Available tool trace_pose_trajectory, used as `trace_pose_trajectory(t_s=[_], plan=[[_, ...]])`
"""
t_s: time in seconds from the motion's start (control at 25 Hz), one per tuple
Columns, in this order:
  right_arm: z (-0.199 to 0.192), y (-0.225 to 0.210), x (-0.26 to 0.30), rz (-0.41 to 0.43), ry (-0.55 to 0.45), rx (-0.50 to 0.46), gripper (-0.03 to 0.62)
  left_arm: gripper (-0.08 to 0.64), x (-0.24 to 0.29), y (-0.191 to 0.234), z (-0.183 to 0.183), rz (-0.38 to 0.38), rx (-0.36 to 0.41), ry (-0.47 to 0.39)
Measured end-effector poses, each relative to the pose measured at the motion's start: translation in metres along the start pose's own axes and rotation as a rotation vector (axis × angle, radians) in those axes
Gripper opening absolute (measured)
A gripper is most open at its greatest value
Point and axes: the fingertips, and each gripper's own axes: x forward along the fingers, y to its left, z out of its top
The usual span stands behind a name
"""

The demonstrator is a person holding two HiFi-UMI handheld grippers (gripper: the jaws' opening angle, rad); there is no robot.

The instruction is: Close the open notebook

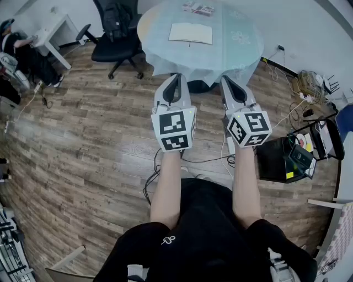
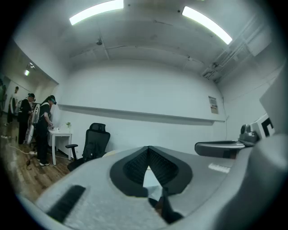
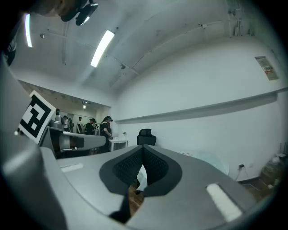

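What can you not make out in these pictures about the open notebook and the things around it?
Notebook: head view, too small to read its pages; the left gripper and right gripper block it in their own views.
Item at the table's far edge: head view, too small to identify.
Person at the desk: head view, cut by the left edge.

Pale notebook [image 1: 190, 33], apparently open, flat
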Motion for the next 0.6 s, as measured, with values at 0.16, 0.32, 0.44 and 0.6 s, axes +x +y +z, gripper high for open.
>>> trace_pose_trajectory(t_s=[0.16,0.32,0.44,0.6], plan=[[-0.002,0.002,0.008,0.003,0.002,-0.005,0.012,0.003,0.005,0.011,0.002,0.006,0.006,-0.001],[-0.003,0.002,0.022,-0.008,0.003,-0.009,0.012,0.003,0.015,0.022,0.001,-0.001,0.005,0.003],[-0.005,0.003,0.034,-0.036,0.038,-0.08,0.012,0.003,0.025,0.029,0.003,-0.014,0.001,0.003],[-0.01,0.004,0.039,-0.054,0.05,-0.094,0.012,0.003,0.035,0.036,0.002,-0.027,-0.014,0.004]])
